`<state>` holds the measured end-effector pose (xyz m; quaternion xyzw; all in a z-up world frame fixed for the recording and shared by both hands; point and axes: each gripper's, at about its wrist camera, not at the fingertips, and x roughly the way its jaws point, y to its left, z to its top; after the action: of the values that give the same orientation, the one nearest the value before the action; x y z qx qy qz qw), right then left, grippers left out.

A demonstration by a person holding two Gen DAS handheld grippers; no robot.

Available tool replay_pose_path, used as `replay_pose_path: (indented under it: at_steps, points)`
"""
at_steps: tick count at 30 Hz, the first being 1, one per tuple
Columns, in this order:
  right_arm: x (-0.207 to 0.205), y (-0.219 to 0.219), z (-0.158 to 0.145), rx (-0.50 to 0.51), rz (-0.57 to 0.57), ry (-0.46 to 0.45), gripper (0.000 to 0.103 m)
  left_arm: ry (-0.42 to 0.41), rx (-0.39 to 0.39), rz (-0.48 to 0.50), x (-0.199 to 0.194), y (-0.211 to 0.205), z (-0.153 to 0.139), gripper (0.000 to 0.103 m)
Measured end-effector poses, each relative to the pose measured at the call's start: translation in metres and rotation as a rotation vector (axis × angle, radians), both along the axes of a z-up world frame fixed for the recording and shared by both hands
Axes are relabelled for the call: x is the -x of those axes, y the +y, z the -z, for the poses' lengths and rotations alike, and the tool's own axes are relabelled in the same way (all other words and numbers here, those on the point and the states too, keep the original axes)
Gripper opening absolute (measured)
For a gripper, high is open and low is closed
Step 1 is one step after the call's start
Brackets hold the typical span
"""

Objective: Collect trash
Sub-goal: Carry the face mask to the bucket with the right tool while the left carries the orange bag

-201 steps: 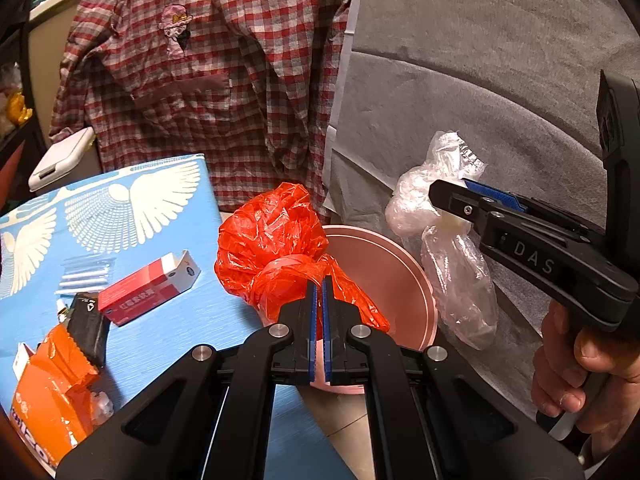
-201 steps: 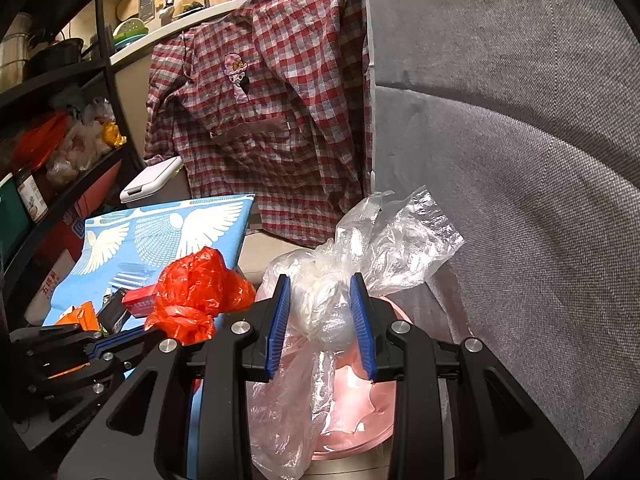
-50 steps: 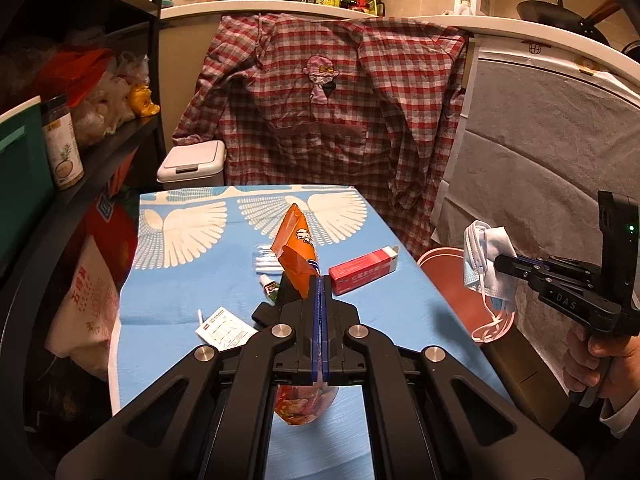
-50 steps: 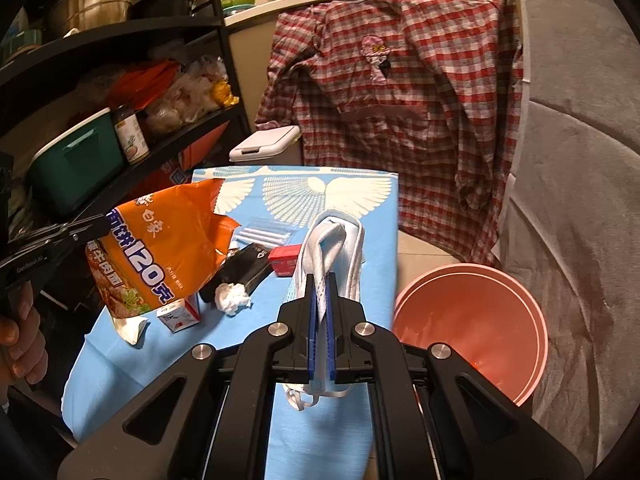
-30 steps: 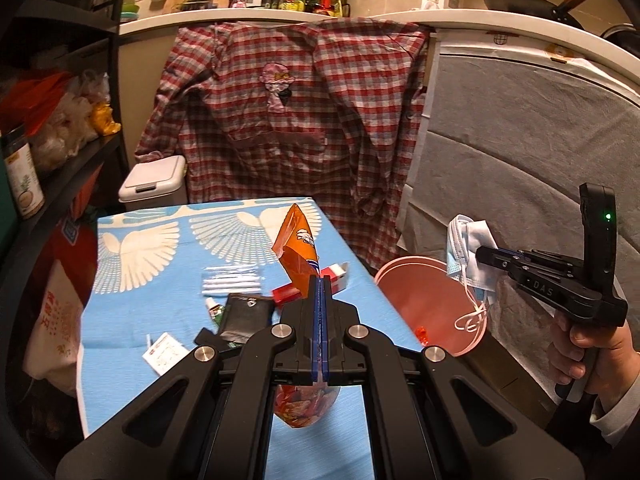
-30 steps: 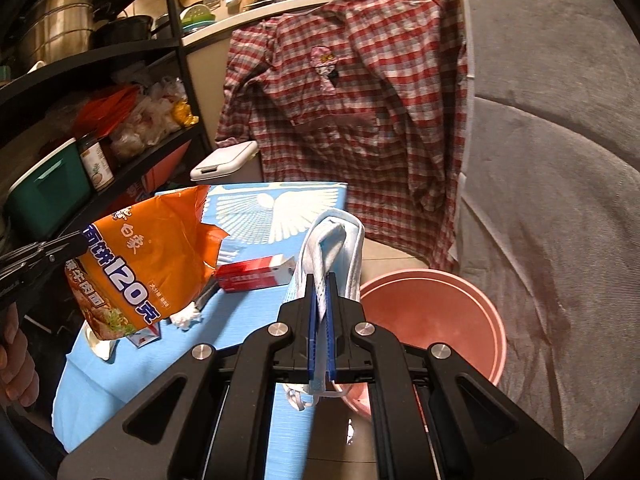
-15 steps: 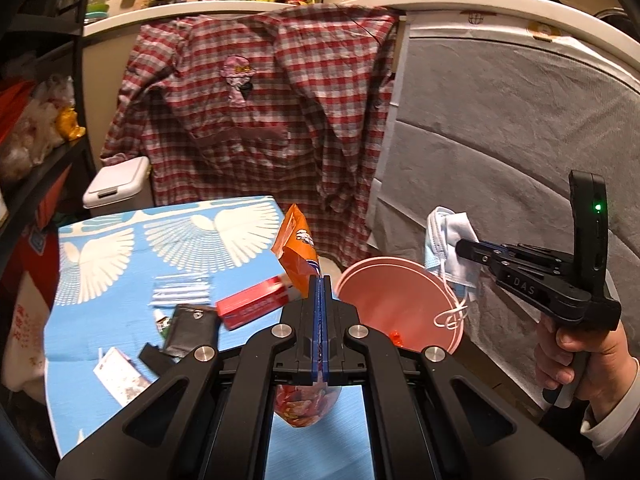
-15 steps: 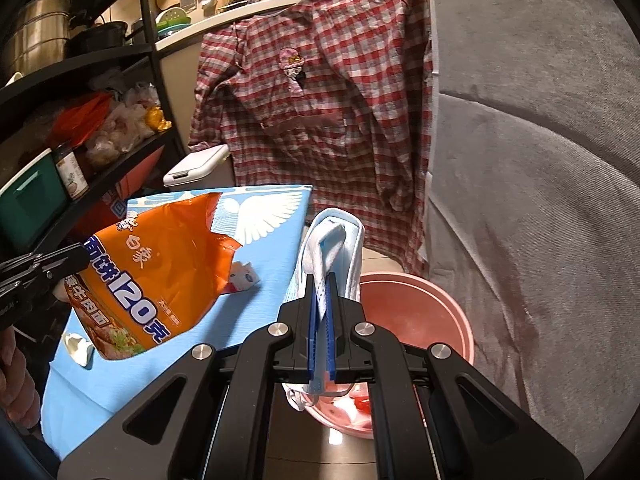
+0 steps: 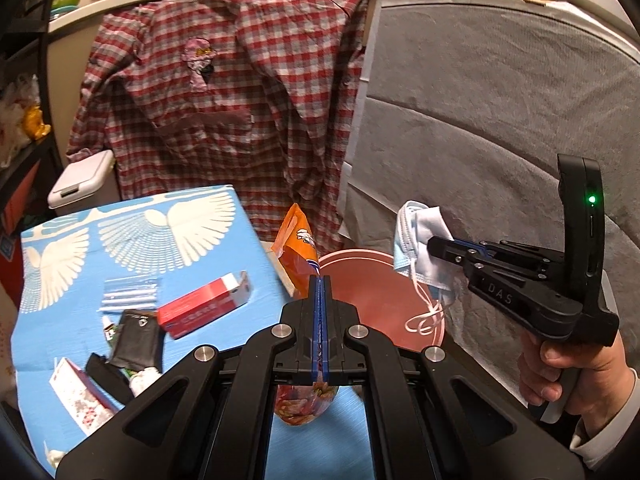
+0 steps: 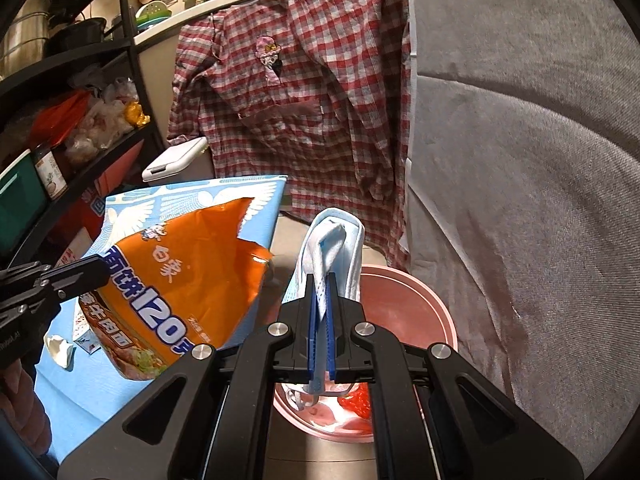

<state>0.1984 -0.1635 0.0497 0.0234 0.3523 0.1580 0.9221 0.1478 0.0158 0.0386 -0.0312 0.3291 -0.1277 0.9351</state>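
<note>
Blue tablecloth (image 9: 224, 256) lower left, pink bin (image 10: 404, 312) centre. My left gripper (image 9: 320, 280) clamps a light, crinkly noodle packet (image 10: 180, 292); my right gripper (image 10: 322, 280) pinches a limp mask (image 10: 348, 248) mid-fold.

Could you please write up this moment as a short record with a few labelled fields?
left tool: shut on orange noodle packet
right tool: shut on blue face mask, held above pink bin
bin contents: red plastic visible inside
left on blue tablecloth: red box, black pouch, small scraps
backdrop: plaid shirt
</note>
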Motion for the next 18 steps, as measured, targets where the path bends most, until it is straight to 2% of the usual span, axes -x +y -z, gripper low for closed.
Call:
replay_pose_path:
  at_steps: [18]
  points:
    - [-0.019, -0.014, 0.023, 0.018, 0.05, 0.068, 0.005, 0.101, -0.006, 0.05, -0.051, -0.047, 0.034, 0.0]
